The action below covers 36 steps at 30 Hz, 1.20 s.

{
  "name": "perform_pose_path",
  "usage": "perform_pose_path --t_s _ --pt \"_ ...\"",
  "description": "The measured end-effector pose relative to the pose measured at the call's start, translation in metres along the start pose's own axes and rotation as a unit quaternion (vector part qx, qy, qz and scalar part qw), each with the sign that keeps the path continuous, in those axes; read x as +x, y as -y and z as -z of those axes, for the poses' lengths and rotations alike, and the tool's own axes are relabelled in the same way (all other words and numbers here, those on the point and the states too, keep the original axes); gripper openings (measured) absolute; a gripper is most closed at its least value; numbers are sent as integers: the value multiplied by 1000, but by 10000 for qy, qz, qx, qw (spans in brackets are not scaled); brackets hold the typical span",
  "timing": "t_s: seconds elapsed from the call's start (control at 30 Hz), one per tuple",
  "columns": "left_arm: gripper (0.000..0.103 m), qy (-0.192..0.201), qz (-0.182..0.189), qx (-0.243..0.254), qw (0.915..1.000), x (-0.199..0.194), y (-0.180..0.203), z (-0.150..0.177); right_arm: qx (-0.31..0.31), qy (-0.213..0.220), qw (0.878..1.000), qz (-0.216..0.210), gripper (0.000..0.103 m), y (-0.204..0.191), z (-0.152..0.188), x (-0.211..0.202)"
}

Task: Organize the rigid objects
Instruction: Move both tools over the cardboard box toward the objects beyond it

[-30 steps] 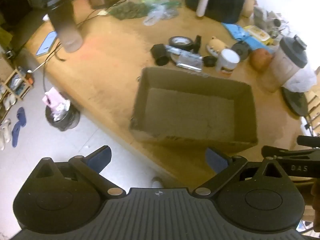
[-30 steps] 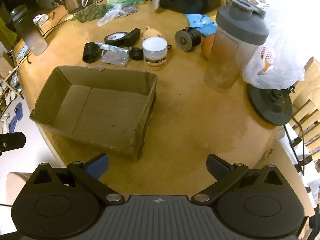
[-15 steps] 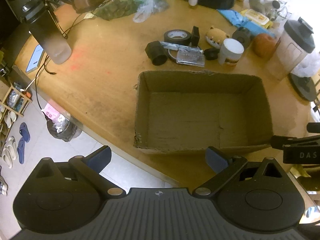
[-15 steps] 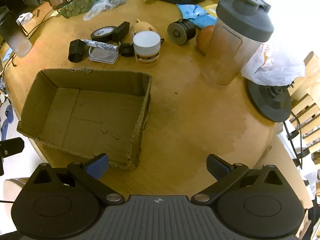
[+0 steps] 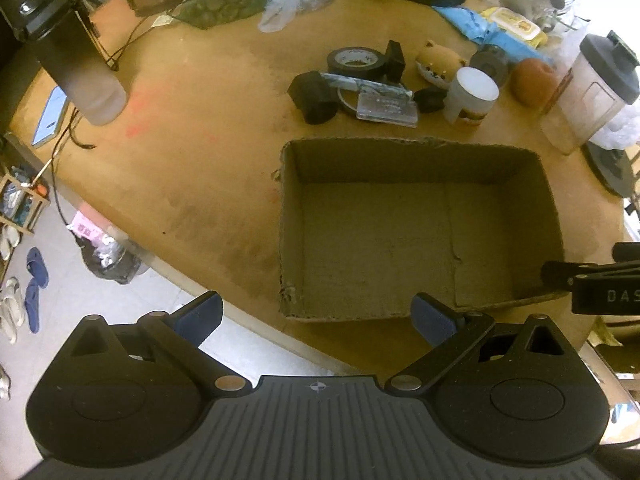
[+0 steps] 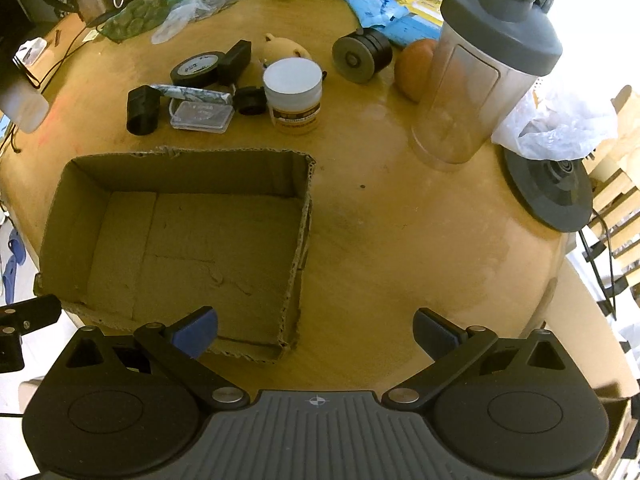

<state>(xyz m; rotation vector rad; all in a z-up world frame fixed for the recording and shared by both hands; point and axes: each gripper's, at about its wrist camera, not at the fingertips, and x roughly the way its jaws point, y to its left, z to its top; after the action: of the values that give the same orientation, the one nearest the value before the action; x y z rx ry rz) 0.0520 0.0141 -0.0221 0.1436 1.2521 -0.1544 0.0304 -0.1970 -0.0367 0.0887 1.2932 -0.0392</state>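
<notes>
An empty cardboard box (image 5: pixel 416 236) sits on the wooden tabletop (image 6: pixel 400 240) near its front edge. Just behind it lie a roll of black tape (image 6: pixel 198 67), a clear flat case (image 6: pixel 202 115) and a white-lidded jar (image 6: pixel 294 96); a shaker bottle (image 6: pixel 484 68) stands further right. The left gripper (image 5: pixel 316 318) and right gripper (image 6: pixel 316 328) hover in front, fingers spread wide, holding nothing.

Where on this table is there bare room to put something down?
Inside the cardboard box, which holds nothing, and on bare wood between it, the shaker bottle and the black round base. Behind the box it is crowded: white jar, tape roll, clear case.
</notes>
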Motion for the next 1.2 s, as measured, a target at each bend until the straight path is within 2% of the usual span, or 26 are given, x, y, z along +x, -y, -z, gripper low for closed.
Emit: perform_pose_path --t_s 0.33,0.73,0.93,1.2 --pt "103 130 69 178 9997 3 -10 -9 91 56 9999 -20 103 -12 -5 -2" --pt "103 484 261 31 9985 -4 -30 -14 208 209 9994 -189 103 -18 -13 -7" --pt "103 561 95 -2 9984 -5 -35 -14 200 253 9991 -272 103 -19 -20 -8" --pt "103 686 160 -127 9974 -9 -41 -12 2 399 9979 -502 103 -21 -31 -11"
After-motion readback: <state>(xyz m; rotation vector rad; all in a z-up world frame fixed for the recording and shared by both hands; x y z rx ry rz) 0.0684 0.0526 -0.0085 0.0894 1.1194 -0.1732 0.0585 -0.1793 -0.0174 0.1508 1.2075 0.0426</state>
